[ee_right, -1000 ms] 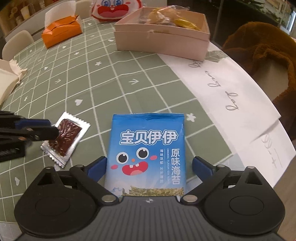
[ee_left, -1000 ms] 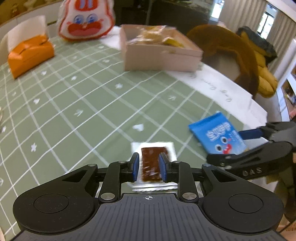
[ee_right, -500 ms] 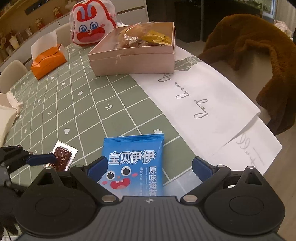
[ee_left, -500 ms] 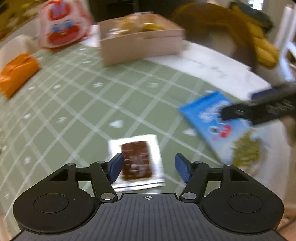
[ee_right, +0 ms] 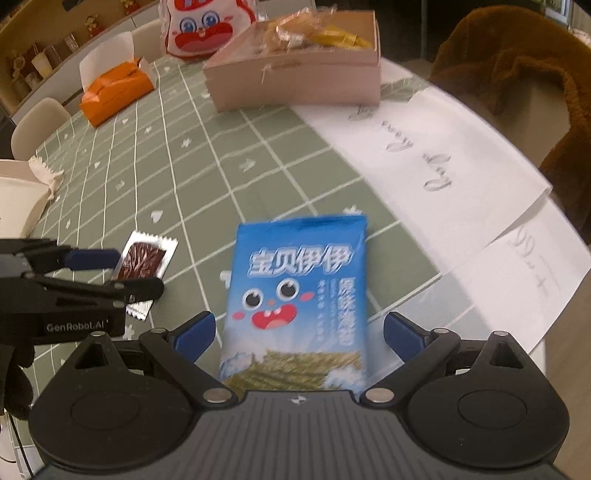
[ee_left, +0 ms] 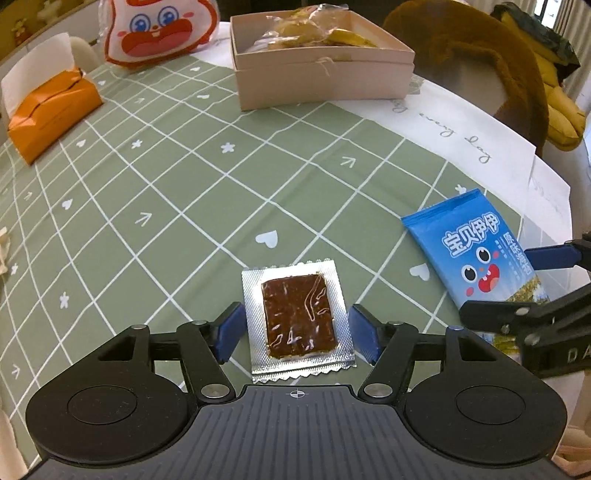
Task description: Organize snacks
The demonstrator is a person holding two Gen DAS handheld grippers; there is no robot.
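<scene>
A brown snack bar in a clear silver-edged wrapper (ee_left: 299, 317) lies flat on the green checked tablecloth (ee_left: 184, 177). My left gripper (ee_left: 295, 328) straddles it, its jaws opening, and the blue pads (ee_left: 229, 328) stand clear of the wrapper on both sides. A blue seaweed snack packet (ee_right: 299, 288) with a cartoon face lies on the table between the wide-apart jaws of my right gripper (ee_right: 297, 332), untouched by the pads. In the right wrist view the left gripper (ee_right: 122, 273) sits over the brown bar (ee_right: 142, 260).
A pink open box (ee_left: 321, 81) holding wrapped snacks stands at the back. An orange tissue box (ee_left: 51, 110) and a red-and-white rabbit bag (ee_left: 155, 29) sit at the back left. White lettered paper (ee_left: 461, 147) covers the table's right edge, beside a brown coat (ee_left: 480, 55) on a chair.
The left jaws, pinched on the brown bar a second ago, have let it go and spread wide. The right gripper stays open around the blue packet.
</scene>
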